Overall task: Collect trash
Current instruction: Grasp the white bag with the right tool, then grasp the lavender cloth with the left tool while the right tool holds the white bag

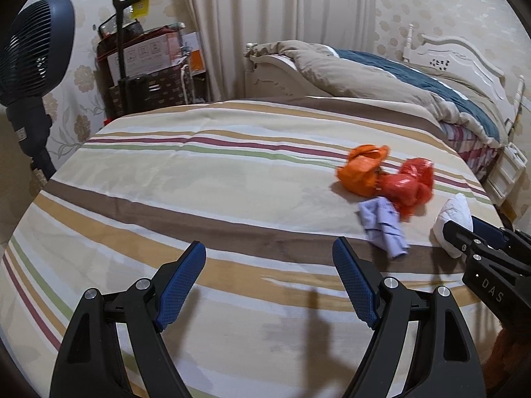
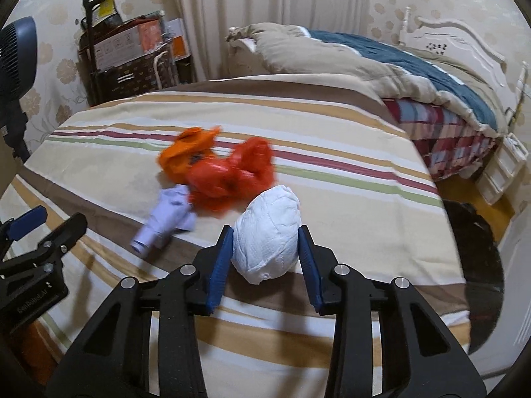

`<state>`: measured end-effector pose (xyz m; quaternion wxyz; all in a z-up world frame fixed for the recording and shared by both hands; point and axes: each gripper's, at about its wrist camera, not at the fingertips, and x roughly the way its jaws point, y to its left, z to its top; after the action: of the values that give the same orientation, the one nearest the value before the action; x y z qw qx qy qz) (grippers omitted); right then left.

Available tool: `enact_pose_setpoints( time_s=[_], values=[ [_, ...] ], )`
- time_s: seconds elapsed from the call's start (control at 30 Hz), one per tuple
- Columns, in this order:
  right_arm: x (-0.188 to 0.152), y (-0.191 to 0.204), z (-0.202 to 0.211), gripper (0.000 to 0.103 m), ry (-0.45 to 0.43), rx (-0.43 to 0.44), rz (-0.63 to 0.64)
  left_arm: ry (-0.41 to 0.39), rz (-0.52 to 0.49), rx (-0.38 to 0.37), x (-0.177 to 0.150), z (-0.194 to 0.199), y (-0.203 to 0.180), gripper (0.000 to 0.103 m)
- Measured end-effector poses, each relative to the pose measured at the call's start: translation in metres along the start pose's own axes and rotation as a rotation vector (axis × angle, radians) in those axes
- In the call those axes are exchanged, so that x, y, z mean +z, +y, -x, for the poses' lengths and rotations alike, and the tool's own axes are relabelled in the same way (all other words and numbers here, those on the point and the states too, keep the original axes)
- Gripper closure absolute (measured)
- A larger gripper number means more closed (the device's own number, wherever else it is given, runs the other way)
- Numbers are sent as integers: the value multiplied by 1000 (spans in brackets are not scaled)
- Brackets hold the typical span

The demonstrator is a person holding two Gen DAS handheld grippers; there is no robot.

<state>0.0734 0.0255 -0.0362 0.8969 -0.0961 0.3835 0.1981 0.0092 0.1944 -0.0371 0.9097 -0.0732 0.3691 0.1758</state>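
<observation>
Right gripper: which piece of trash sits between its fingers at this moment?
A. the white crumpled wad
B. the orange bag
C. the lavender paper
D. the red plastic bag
A. In the right wrist view the right gripper has its blue fingers on either side of the white crumpled wad, while the other pieces lie farther off on the striped bedsheet.

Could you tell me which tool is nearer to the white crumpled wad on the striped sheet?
Right. The right tool brackets the white wad with a finger on each side; the left tool hovers open over bare sheet, well to the wad's left.
</observation>
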Motion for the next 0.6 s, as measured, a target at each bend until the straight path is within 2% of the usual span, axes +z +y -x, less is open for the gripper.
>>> enact_pose_setpoints(
  time_s=[0.17,0.33,0.6],
  values=[
    [-12,-37,6,65,-3,-68,-43,0,-13,-38,1,0,-18,25],
    [-21,-69,10,64,4,-74,-99,7,-22,-73,5,-3,-36,25],
    [-23,-75,11,63,-3,-54,-97,29,-76,-60,8,-18,-64,25]
  ],
)
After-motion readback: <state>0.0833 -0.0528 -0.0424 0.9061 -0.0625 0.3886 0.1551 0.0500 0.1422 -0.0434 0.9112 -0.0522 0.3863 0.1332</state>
